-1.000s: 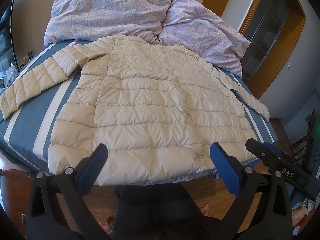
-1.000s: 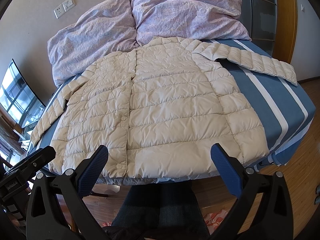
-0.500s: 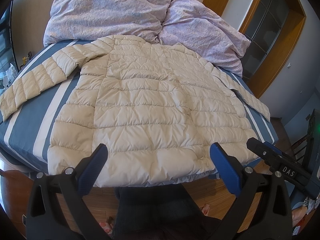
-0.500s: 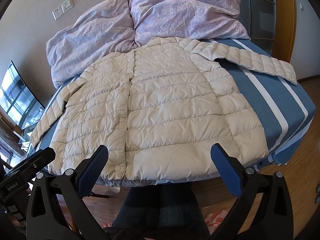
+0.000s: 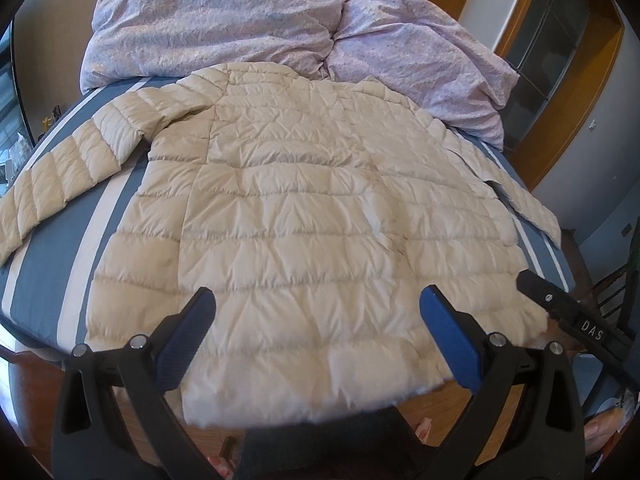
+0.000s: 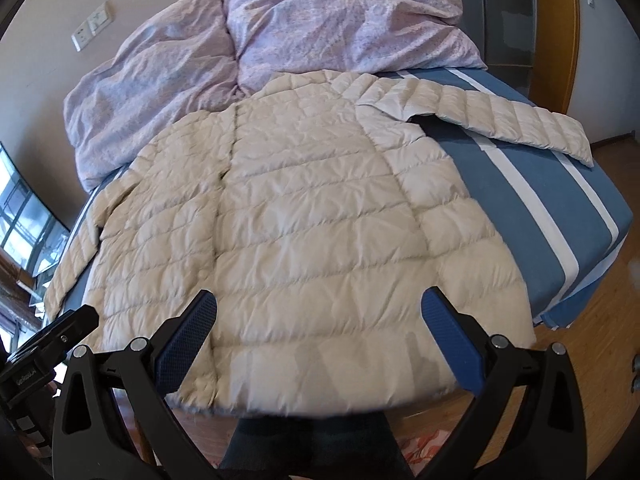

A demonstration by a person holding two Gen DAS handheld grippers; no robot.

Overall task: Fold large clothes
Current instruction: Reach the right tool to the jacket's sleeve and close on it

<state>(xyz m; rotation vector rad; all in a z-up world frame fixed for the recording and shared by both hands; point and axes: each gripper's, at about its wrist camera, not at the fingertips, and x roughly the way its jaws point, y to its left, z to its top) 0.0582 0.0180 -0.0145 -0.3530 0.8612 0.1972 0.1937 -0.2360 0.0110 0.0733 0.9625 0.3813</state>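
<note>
The cream jacket (image 5: 304,216) is spread flat on the bed (image 6: 560,208), collar far, hem near. Both the left tool (image 5: 318,336) and right tool (image 6: 320,334) are held wide, empty, just over the hem.

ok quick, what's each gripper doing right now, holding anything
left gripper: open, holding nothing, above the jacket hem.
right gripper: open, holding nothing, also above the hem.
</note>
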